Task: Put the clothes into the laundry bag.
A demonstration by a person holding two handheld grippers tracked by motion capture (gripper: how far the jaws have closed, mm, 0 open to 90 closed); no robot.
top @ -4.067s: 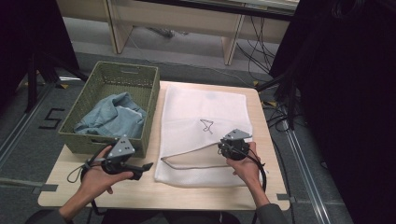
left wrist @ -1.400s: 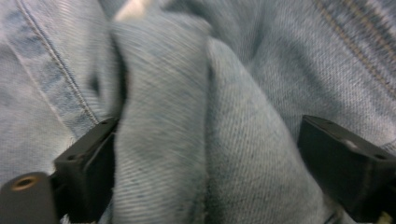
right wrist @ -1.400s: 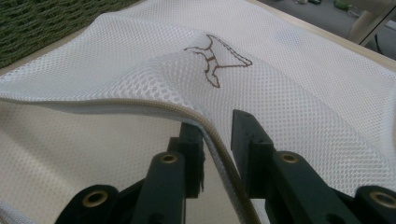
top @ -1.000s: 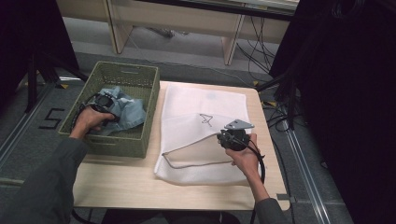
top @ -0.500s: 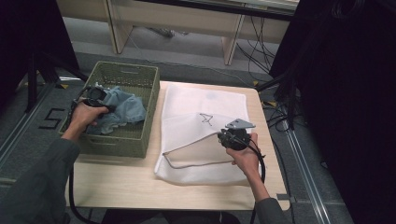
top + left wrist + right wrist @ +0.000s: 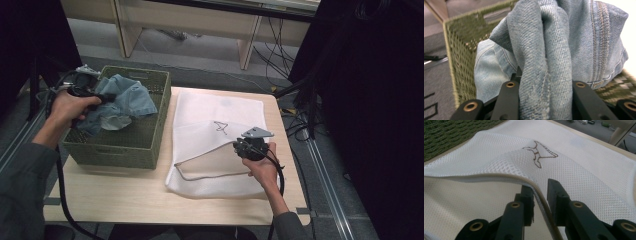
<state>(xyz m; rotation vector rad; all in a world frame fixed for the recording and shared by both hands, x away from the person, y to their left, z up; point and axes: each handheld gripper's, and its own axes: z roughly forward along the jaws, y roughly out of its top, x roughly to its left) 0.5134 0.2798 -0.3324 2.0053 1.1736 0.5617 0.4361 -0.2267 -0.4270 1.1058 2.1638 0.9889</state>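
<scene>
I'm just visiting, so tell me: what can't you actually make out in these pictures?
- Left gripper, high view: its jaw tips are buried in the crumpled light-blue denim garment.
- Floor of the green woven basket, high view: covered by the garment.
- Inside of the white mesh laundry bag, right gripper view: the lifted zip edge and mesh hide it.
- Garment type, left gripper view: too close.
</scene>
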